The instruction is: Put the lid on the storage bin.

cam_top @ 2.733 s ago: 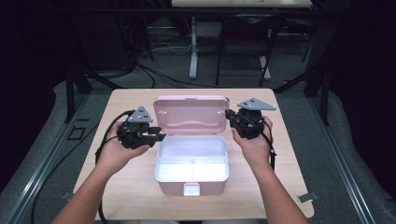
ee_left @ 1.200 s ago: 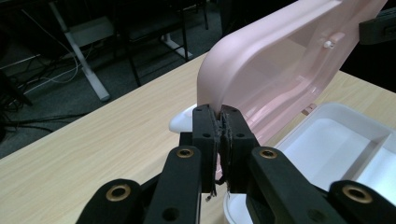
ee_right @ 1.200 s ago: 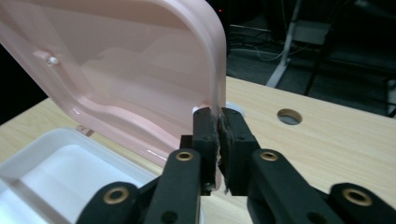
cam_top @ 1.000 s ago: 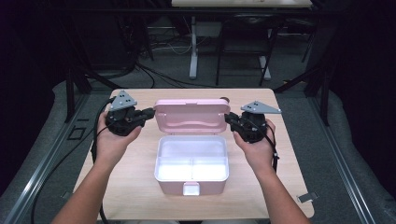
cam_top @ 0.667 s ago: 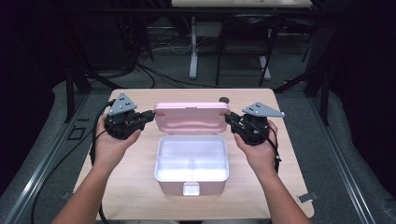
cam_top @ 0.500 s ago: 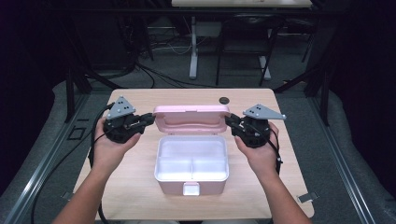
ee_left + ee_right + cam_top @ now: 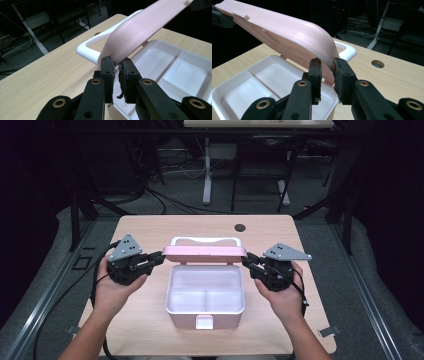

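Two grippers are on this one, each at an end of the pink lid (image 7: pixel 205 251) of a box (image 7: pixel 205 296) sitting mid-table (image 7: pixel 150 227). Left gripper (image 7: pixel 159 258): fingers narrow, pinching the lid's left corner, having just eased a bit wider. The lid's tilted partway over the white divided tray. Right gripper (image 7: pixel 246 260): fingers astride the right corner, gap opening too.

A smooth, softly shining pink plastic lid (image 7: pixel 205 252) is sitting over a matt light wood-grain desk (image 7: pixel 150 227).
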A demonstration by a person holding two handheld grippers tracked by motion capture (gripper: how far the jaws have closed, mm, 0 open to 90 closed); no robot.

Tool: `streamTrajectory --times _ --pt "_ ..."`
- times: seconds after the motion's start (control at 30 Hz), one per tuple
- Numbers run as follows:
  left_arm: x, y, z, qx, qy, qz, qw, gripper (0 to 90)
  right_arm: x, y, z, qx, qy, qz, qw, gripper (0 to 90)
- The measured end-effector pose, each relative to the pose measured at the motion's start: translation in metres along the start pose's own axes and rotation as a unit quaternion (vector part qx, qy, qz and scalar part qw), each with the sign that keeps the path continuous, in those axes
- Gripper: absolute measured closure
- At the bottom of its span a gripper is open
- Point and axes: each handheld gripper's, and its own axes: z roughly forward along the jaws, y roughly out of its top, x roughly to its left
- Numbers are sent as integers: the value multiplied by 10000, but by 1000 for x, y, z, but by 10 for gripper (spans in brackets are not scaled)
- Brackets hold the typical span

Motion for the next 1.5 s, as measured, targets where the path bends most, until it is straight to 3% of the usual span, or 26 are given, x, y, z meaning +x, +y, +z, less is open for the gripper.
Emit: streamTrajectory --times 0.43,0.87,1.5 --pt "-9 -15 -6 -19 -136 29 9999 796 3 -19 -7 -6 238 96 9997 745" --pt "-19 -32 -10 37 -236 72 9997 784 16 -35 -19 -21 233 -122 9997 731" --pt "-28 -55 -13 118 -378 -14 9992 773 20 -58 -26 133 437 15 9990 733"
